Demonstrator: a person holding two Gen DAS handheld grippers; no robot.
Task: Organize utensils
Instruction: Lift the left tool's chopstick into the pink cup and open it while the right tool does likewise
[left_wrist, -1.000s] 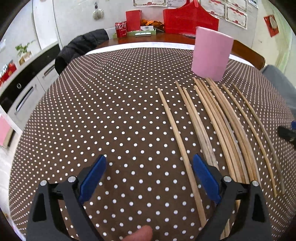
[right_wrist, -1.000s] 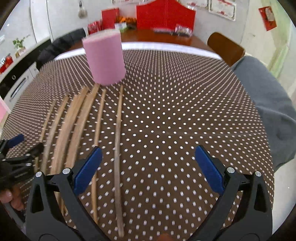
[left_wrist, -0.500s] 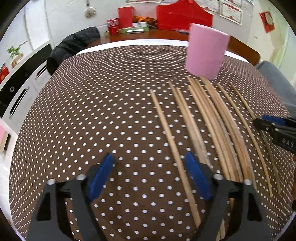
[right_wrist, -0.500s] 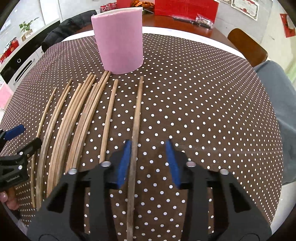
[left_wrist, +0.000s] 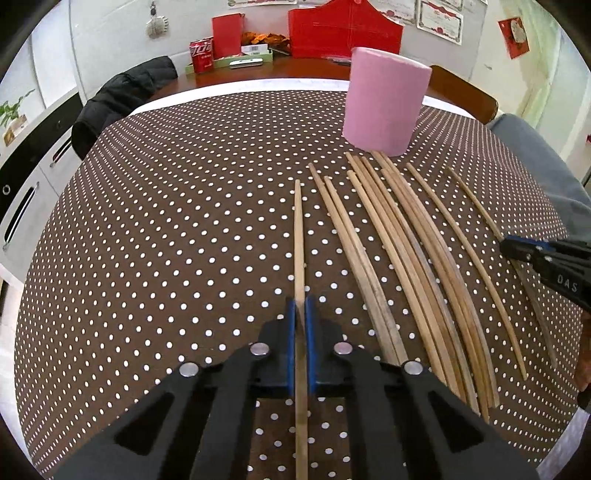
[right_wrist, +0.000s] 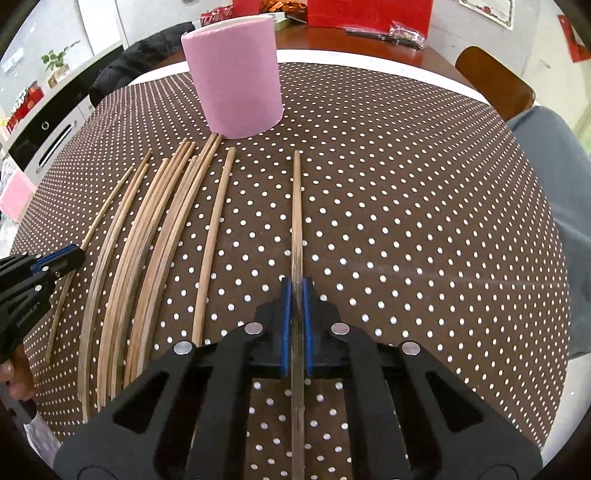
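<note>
Your left gripper (left_wrist: 300, 314) had its blue-padded black jaws closed on the leftmost thin wooden chopstick (left_wrist: 298, 229), lower centre of the left wrist view. Your right gripper (right_wrist: 296, 295) was likewise clamped on the rightmost slender wooden chopstick (right_wrist: 296, 206), lower centre of the right wrist view. The remaining pale, smooth wooden chopsticks (left_wrist: 402, 251) lay fanned side by side, flat on the cloth, centre right in the left view, their far tips near or touching the matte pink cylindrical holder (left_wrist: 384, 107) standing upright in the upper centre. The surface was a round table under a brown tablecloth with white polka dots (left_wrist: 166, 229). Behind: a black jacket on a chair (left_wrist: 122, 96) upper left, a red paper folder stand (left_wrist: 343, 29) at top, a wooden chair back (left_wrist: 465, 96) upper right.
</note>
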